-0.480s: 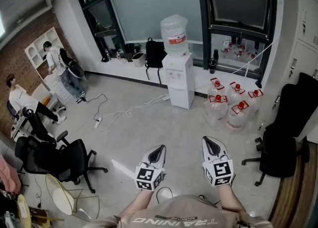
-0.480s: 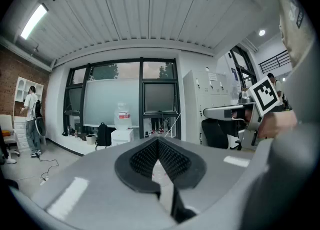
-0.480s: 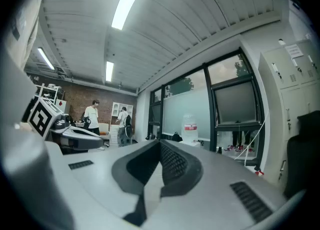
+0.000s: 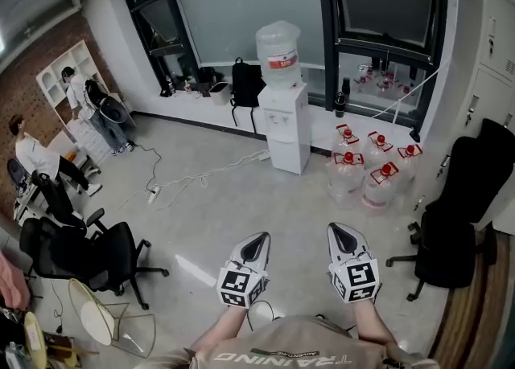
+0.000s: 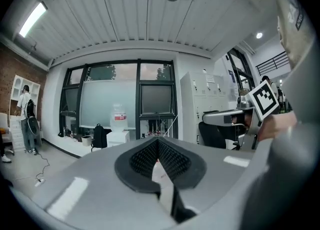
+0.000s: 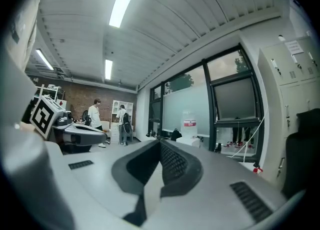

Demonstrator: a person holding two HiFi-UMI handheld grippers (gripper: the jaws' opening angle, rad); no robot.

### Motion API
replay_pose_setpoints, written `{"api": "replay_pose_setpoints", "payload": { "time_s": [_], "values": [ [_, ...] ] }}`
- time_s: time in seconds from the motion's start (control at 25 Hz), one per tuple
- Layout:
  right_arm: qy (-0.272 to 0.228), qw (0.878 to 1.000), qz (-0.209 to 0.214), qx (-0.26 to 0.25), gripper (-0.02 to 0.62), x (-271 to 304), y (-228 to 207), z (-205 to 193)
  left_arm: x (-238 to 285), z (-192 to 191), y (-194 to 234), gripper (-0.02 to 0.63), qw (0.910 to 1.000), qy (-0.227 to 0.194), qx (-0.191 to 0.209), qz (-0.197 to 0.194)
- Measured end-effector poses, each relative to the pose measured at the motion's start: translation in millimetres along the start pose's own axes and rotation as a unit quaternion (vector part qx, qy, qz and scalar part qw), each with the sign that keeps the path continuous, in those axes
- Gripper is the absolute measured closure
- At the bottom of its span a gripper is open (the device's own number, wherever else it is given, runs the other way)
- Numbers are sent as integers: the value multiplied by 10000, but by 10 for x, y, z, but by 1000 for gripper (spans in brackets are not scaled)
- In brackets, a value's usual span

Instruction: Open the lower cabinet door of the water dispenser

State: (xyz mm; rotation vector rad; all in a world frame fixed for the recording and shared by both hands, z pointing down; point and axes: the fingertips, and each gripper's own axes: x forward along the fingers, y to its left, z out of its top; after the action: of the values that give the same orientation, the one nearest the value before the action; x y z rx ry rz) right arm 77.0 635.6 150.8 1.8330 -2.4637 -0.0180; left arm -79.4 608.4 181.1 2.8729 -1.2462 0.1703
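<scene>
1. The water dispenser (image 4: 283, 114) stands far off by the window (image 4: 241, 6), and its lower cabinet door (image 4: 287, 154) looks closed.
2. Left gripper (image 4: 256, 240) and right gripper (image 4: 344, 231): fingers (image 5: 142, 159) together, holding nothing.
3. The door is probably light, stiff plastic; hook its free edge.

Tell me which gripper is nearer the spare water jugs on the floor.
Right. The right gripper is short of the jugs, slightly left; the left gripper is farther left.
</scene>
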Motion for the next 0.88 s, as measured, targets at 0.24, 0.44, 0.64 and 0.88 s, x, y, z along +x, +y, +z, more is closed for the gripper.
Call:
{"api": "replay_pose_setpoints", "payload": {
  "time_s": [0.24,0.44,0.64,0.88],
  "values": [
    [154,9998,122,71,586,28,-100,-127,26,-32,7,604,9996,35,-102,245],
    [251,9989,319,230,586,49,-238,-227,69,-26,40,604,9985,65,-173,512],
    [417,9976,479,258,586,130,-387,-419,74,-180,-61,604,9964,307,-248,750],
    [569,9954,688,359,586,291,-391,-615,112,-307,-42,604,9950,537,-261,798]
  ]
}}
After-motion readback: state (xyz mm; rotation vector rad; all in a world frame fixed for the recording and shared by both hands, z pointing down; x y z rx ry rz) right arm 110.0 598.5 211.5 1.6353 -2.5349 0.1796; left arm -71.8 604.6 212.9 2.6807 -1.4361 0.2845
